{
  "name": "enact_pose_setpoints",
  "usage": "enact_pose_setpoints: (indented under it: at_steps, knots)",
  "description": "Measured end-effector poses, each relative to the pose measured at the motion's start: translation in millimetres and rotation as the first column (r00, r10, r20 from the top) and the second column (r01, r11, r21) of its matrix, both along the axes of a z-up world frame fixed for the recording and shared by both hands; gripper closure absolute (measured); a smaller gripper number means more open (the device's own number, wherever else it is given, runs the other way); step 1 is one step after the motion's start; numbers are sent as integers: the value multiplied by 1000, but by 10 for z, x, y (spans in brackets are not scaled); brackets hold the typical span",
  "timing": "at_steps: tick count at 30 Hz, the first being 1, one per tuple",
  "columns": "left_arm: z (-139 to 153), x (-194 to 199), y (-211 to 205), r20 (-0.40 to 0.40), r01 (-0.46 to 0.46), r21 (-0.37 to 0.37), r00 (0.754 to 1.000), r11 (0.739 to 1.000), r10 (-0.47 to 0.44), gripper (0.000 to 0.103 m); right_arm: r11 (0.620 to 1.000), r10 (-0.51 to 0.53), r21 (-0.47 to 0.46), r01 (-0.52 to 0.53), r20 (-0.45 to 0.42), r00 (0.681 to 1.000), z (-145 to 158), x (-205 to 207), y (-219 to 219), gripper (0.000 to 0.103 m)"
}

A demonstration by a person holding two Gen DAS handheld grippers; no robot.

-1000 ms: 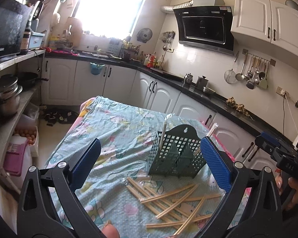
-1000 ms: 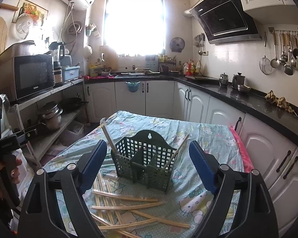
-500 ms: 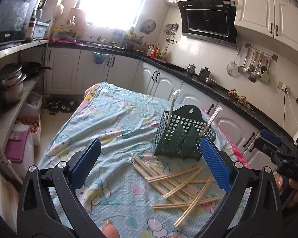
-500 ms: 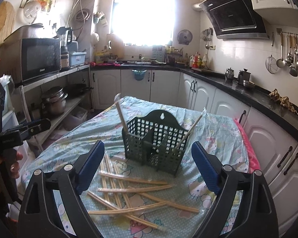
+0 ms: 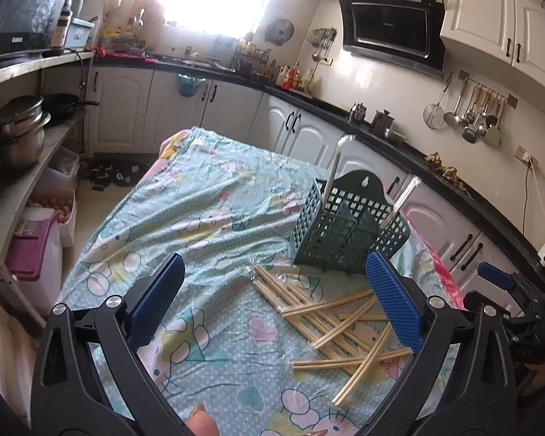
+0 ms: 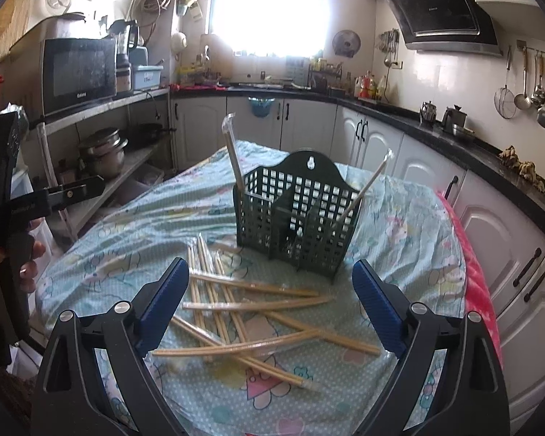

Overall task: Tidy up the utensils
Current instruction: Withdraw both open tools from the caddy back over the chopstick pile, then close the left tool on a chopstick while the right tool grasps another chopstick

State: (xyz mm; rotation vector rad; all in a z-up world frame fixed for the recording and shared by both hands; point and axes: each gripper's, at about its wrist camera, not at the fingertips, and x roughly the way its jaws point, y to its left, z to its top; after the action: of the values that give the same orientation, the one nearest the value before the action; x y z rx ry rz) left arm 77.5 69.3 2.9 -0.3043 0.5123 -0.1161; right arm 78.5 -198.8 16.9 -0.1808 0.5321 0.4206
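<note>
A dark green slotted utensil basket [image 5: 348, 227] [image 6: 296, 225] stands upright on the cloth-covered table [image 5: 200, 218] [image 6: 410, 232]. Two wrapped chopstick pairs lean in it, one at the left side [image 6: 234, 160] and one at the right side [image 6: 372, 181]. Several wrapped wooden chopsticks [image 5: 330, 319] [image 6: 243, 312] lie scattered on the cloth in front of the basket. My left gripper [image 5: 272, 301] is open and empty above the table, left of the pile. My right gripper [image 6: 270, 309] is open and empty, above the pile.
Black countertop with white cabinets [image 6: 418, 138] wraps the back and right. Open shelves with pots [image 5: 14, 134] and a microwave [image 6: 78, 72] stand at the left. The table's right edge shows pink cloth [image 6: 472, 261].
Both grippers have tilted down and moved closer to the table; the basket and chopsticks now sit higher and larger in both views. The jaws stay open.
</note>
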Motion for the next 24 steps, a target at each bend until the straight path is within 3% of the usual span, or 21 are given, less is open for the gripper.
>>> enact_pose_setpoints:
  at_steps: [17, 24]
  knots:
    - [-475, 173, -229, -120, 71, 6, 990, 997, -69, 11, 999, -35, -33, 31, -131, 991, -460, 166, -115, 14]
    - [-666, 239, -303, -173, 103, -24, 979, 994, -106, 11, 998, -55, -25, 51, -172, 984, -604, 288, -216, 16]
